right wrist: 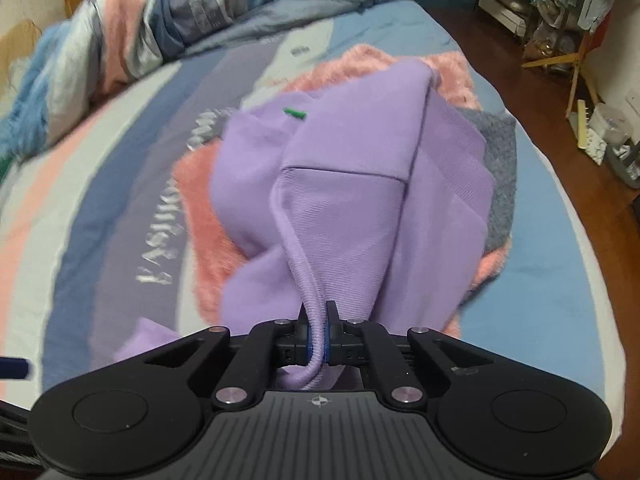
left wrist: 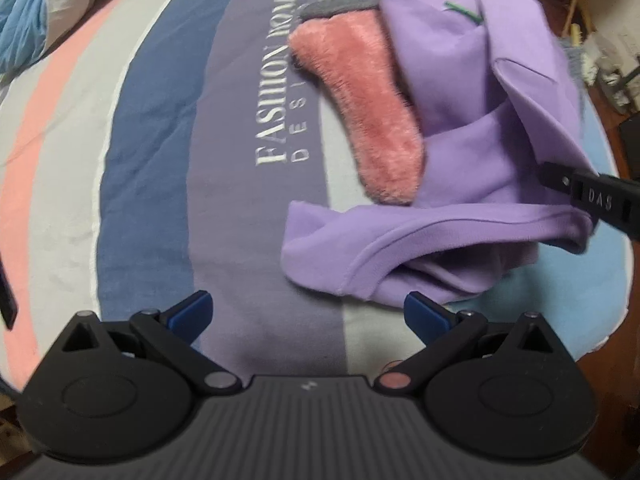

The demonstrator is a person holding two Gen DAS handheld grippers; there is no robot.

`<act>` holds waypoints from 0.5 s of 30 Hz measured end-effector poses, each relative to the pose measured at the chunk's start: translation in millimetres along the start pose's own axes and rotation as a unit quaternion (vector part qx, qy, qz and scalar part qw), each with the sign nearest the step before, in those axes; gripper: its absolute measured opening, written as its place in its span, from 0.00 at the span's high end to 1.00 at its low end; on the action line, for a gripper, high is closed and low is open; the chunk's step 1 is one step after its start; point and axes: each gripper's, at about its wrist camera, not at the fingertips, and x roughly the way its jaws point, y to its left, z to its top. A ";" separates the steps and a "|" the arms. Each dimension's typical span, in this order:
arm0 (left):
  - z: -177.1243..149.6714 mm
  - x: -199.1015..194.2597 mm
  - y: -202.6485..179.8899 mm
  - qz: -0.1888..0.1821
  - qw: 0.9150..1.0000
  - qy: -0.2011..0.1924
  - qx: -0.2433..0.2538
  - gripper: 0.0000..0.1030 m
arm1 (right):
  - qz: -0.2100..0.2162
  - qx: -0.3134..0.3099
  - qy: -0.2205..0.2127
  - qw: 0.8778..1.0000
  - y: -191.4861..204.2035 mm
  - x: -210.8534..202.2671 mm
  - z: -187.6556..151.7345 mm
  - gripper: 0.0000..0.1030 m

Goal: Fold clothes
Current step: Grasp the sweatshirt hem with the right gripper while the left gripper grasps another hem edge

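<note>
A lilac sweatshirt [left wrist: 472, 120] lies crumpled on the striped bedsheet [left wrist: 160, 160], on top of a pink fluffy garment [left wrist: 360, 100] and a grey one [left wrist: 344, 2]. My left gripper [left wrist: 308, 316] is open and empty, just short of the sweatshirt's near hem. My right gripper [right wrist: 316, 332] is shut on a ribbed edge of the lilac sweatshirt [right wrist: 352, 208] and holds it lifted; it also shows in the left wrist view [left wrist: 588, 196] at the right. The pink garment [right wrist: 212, 216] and grey garment [right wrist: 500, 168] show beneath it.
A bundled striped duvet [right wrist: 160, 20] lies at the head of the bed. The bed's right edge drops to a wooden floor [right wrist: 540, 92] with clutter and a wooden rack [right wrist: 576, 68].
</note>
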 end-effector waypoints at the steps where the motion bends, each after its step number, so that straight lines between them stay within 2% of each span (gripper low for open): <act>1: -3.4 -2.9 -0.9 -0.009 1.000 -0.015 0.004 0.00 | 0.007 -0.001 -0.005 1.000 2.2 -6.2 3.2 0.96; 3: -10.3 -6.2 -3.8 -0.020 0.999 -0.041 0.014 0.00 | 0.021 -0.001 -0.019 1.000 7.4 -20.1 10.8 0.95; 10: -31.1 9.1 -24.9 -0.001 0.995 -0.087 0.058 0.00 | 0.073 0.006 -0.068 0.995 24.2 -68.8 41.8 0.95; 15: -46.6 13.8 -49.6 0.023 0.982 -0.152 0.107 0.02 | 0.088 0.011 -0.069 0.994 25.2 -80.3 55.7 0.95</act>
